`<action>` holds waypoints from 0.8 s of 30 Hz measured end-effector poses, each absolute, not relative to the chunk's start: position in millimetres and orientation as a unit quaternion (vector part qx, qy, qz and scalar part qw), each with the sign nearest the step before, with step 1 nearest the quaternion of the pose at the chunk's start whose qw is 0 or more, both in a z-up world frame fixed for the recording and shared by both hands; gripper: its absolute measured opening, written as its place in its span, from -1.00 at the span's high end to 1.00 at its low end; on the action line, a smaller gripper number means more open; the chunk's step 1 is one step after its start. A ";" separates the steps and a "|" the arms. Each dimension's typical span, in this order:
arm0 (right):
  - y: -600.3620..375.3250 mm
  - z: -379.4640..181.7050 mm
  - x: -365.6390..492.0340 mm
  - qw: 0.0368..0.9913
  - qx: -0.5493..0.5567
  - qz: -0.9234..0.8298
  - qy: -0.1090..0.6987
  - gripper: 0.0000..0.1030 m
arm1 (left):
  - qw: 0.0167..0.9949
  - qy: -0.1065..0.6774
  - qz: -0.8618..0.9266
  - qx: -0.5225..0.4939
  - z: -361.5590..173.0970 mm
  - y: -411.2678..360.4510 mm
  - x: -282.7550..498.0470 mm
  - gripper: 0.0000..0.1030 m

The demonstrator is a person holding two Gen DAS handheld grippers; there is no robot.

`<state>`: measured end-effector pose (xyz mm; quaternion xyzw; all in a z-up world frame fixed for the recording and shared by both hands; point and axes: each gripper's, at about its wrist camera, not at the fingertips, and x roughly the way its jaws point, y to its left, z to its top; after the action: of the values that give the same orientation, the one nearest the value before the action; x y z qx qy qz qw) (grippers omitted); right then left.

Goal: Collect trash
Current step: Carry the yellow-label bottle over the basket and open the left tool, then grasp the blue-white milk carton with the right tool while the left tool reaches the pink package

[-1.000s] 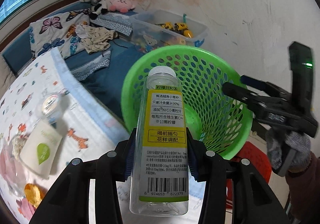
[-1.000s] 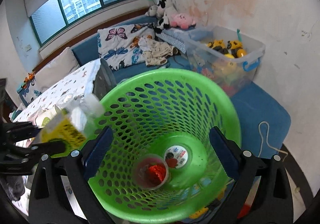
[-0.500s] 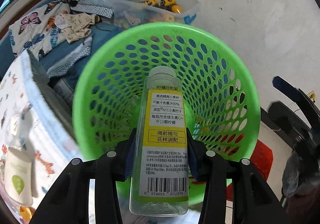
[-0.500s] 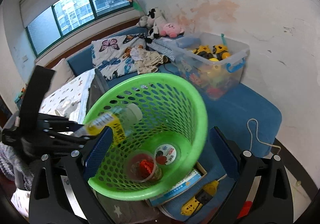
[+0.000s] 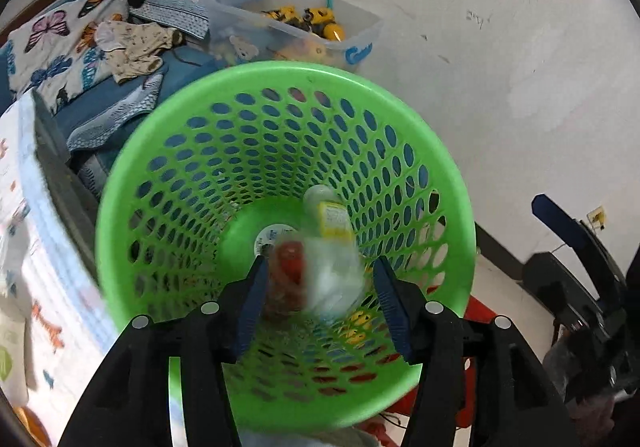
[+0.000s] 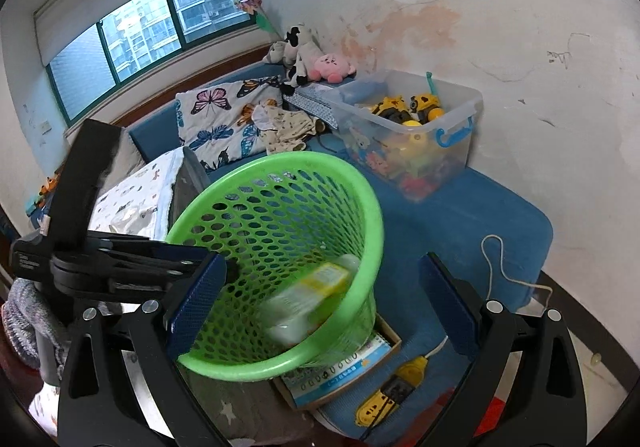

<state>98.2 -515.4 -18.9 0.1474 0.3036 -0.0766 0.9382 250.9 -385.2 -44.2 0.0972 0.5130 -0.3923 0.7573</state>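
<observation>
left gripper [image 5: 320,299] over the basket [image 5: 448,183], fingers opening, nothing clamped. bottle [image 5: 332,247] is blurred, loose inside the basket, next to a red-filled cup [image 5: 286,279] at the bottom. right gripper [image 6: 320,295] fingers spread wide around the basket's near side; can't tell whether they touch it. toy bin [image 6: 456,143] well beyond, on the blue mat.

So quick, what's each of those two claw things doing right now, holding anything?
Left gripper: jaws opening, holding nothing; the bottle is blurred, loose in the green basket.
Right gripper: open and wide, either side of the basket, not pressing it.
</observation>
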 end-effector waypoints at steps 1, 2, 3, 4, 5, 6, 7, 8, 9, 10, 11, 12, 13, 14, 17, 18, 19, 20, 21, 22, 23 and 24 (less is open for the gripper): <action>-512.3 -18.1 97.7 0.939 0.146 -0.074 0.303 -0.86 | 0.761 0.509 -0.390 0.093 -40.4 -377.1 248.4 -0.02; -510.1 -17.4 96.4 0.939 0.145 -0.072 0.302 -0.86 | 0.766 0.506 -0.386 0.090 -37.4 -370.1 247.0 -0.02; -507.6 -16.8 95.0 0.940 0.144 -0.069 0.302 -0.86 | 0.771 0.501 -0.383 0.085 -33.4 -361.0 244.4 -0.02; -505.4 -16.2 94.7 0.940 0.143 -0.067 0.302 -0.86 | 0.774 0.498 -0.382 0.081 -30.3 -353.8 242.4 -0.02; -502.0 -15.2 94.3 0.941 0.142 -0.064 0.302 -0.86 | 0.782 0.493 -0.373 0.078 -25.7 -342.4 239.7 -0.02; -498.4 -14.0 94.1 0.941 0.141 -0.060 0.302 -0.86 | 0.788 0.488 -0.368 0.076 -22.3 -333.3 236.8 -0.02; -496.3 -12.9 94.2 0.941 0.141 -0.056 0.301 -0.86 | 0.792 0.483 -0.365 0.075 -19.1 -324.2 233.2 -0.02; -491.9 -11.6 93.9 0.942 0.140 -0.052 0.300 -0.86 | 0.801 0.476 -0.357 0.074 -14.6 -311.3 227.7 -0.02; -488.2 -10.6 93.4 0.942 0.140 -0.048 0.300 -0.86 | 0.806 0.472 -0.349 0.073 -12.2 -301.0 224.1 -0.02; -482.2 -9.5 93.8 0.943 0.139 -0.041 0.300 -0.86 | 0.813 0.469 -0.338 0.071 -9.6 -287.2 219.2 -0.02; -477.7 -8.1 93.9 0.943 0.137 -0.037 0.300 -0.86 | 0.819 0.466 -0.329 0.068 -9.0 -277.6 214.3 -0.02; -472.9 -7.5 94.7 0.944 0.136 -0.033 0.300 -0.86 | 0.823 0.464 -0.322 0.064 -7.4 -267.0 210.6 -0.02; -465.3 -6.5 95.4 0.944 0.134 -0.026 0.300 -0.86 | 0.828 0.463 -0.312 0.058 -6.5 -252.3 205.1 -0.02; -460.4 -6.0 95.4 0.944 0.133 -0.021 0.300 -0.86 | 0.832 0.461 -0.304 0.055 -6.1 -242.3 203.2 -0.02; -440.5 -3.8 97.4 0.945 0.126 -0.002 0.303 -0.86 | 0.846 0.454 -0.276 0.044 -4.6 -207.8 192.2 -0.02; -434.2 -3.3 98.3 0.944 0.125 0.005 0.304 -0.86 | 0.851 0.452 -0.265 0.043 -4.9 -197.4 189.3 -0.02; -427.9 -3.0 98.7 0.944 0.125 0.012 0.305 -0.86 | 0.854 0.451 -0.256 0.041 -5.4 -187.6 187.4 -0.02; -418.5 -3.2 100.3 0.943 0.125 0.022 0.307 -0.86 | 0.859 0.448 -0.246 0.038 -6.0 -174.9 182.8 -0.02; -411.9 -3.2 100.3 0.943 0.123 0.027 0.308 -0.86 | 0.863 0.446 -0.233 0.036 -6.9 -161.6 178.8 -0.02; -402.9 -3.3 102.4 0.942 0.121 0.033 0.311 -0.86 | 0.867 0.444 -0.224 0.035 -7.5 -152.4 176.1 -0.05; -394.9 -3.8 104.5 0.941 0.119 0.040 0.314 -0.86 | 0.873 0.439 -0.209 0.033 -8.1 -138.6 172.3 -0.08; -388.1 -4.2 105.7 0.940 0.119 0.047 0.316 -0.86 | 0.877 0.436 -0.198 0.030 -8.7 -125.3 169.4 -0.09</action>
<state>105.7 -388.1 -4.2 0.1187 0.3158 0.0470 0.9402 169.4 -125.3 -8.7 0.0301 0.4365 -0.1981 0.8771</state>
